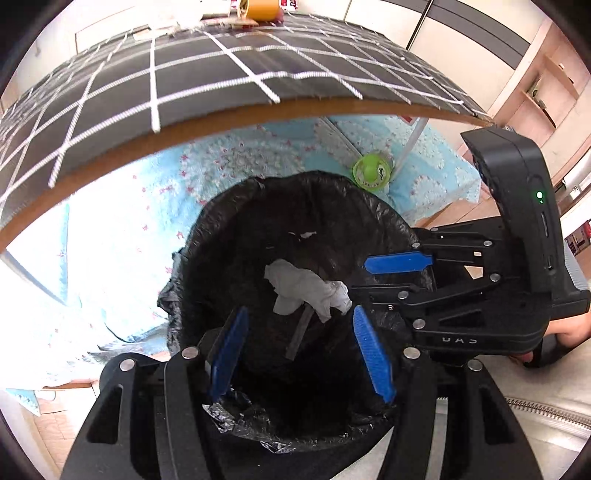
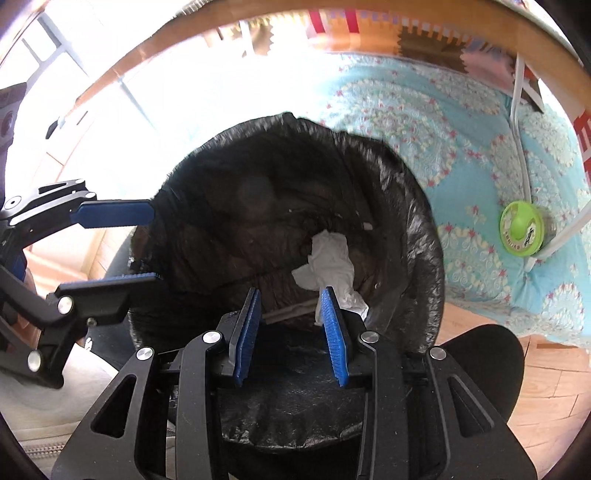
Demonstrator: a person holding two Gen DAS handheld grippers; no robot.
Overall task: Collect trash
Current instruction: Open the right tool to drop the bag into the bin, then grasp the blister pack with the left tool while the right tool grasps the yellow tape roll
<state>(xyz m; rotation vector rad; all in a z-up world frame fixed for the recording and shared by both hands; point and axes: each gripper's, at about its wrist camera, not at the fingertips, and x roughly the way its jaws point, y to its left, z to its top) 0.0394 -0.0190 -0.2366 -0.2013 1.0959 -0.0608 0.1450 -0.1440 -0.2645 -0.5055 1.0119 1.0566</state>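
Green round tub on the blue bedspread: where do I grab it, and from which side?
Judging by its pose, the green tub lies on its side, lid facing the camera. Grip across its round rim, jaws either side, coming straight on over the bin. The white rod crowds its far right edge.

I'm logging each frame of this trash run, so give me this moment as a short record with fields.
bin: black-lined bin, open, below both grippers
contents: crumpled white tissue and a flat grey strip lying inside
left gripper: open, empty, over the bin mouth
right gripper: open, empty, over the bin mouth
nearby: green tape roll on the blue floral cloth, outside the bin
above: table with checked cover; yellow tape roll at its far edge
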